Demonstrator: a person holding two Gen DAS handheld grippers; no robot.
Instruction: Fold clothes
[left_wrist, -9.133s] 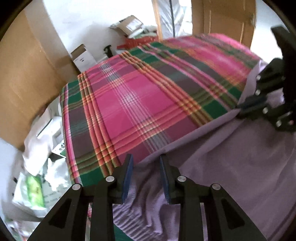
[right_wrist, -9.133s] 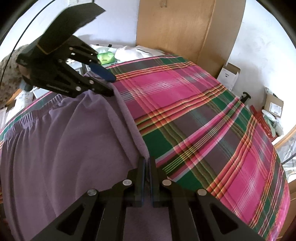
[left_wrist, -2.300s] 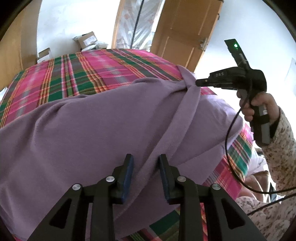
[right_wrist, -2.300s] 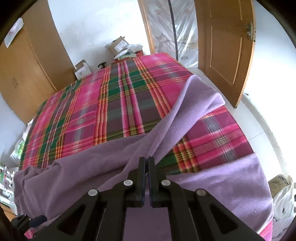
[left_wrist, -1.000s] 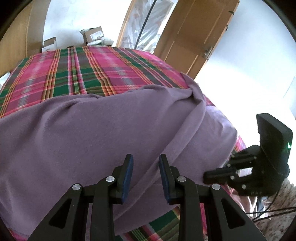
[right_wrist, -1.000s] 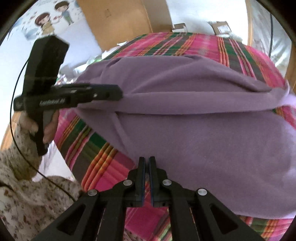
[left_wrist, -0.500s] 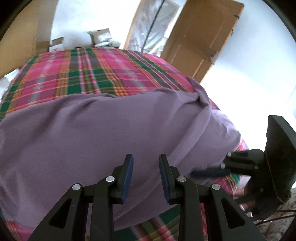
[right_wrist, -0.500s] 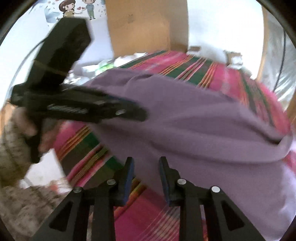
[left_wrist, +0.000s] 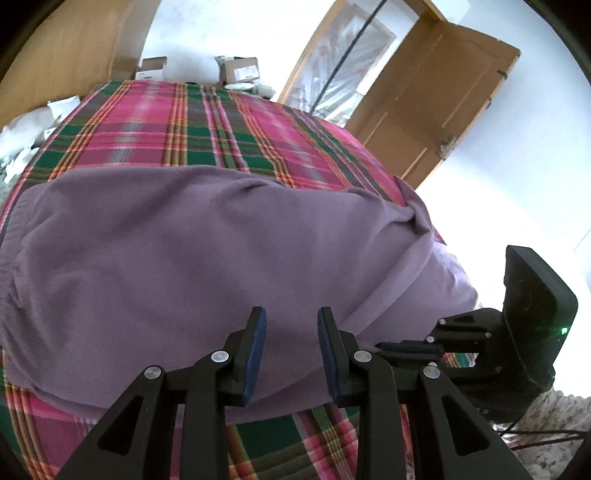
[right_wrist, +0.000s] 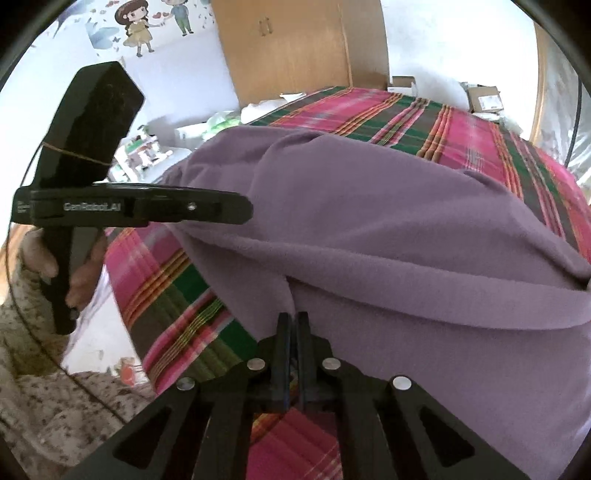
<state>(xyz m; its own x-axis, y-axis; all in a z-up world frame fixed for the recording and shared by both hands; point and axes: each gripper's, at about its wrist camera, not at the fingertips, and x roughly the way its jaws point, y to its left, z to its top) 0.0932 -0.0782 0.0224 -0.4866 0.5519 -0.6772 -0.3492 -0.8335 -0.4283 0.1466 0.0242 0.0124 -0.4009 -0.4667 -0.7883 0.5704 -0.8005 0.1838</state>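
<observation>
In the left wrist view, the left gripper (left_wrist: 289, 325) hovers just above a purple garment (left_wrist: 207, 251) with its two blue-padded fingers (left_wrist: 255, 347) spread apart and nothing between them. The garment lies folded across the near part of a bed covered by a pink and green plaid bedspread (left_wrist: 207, 125). At the lower right the right gripper (left_wrist: 391, 347) meets the garment's near edge. Behind the bed stand an open wooden door (left_wrist: 436, 92) and cardboard boxes (left_wrist: 240, 70).

In the right wrist view, the right gripper (right_wrist: 292, 321) has its fingers pressed together on a fold of the purple garment (right_wrist: 388, 229) at its near edge. The left gripper (right_wrist: 236, 206) reaches in side-on from the left, so its fingers' spacing cannot be judged here; a hand (right_wrist: 79, 269) grips its handle. A wooden wardrobe (right_wrist: 295, 44) stands behind the plaid bedspread (right_wrist: 424, 114), beside a cartoon wall sticker (right_wrist: 144, 26).
</observation>
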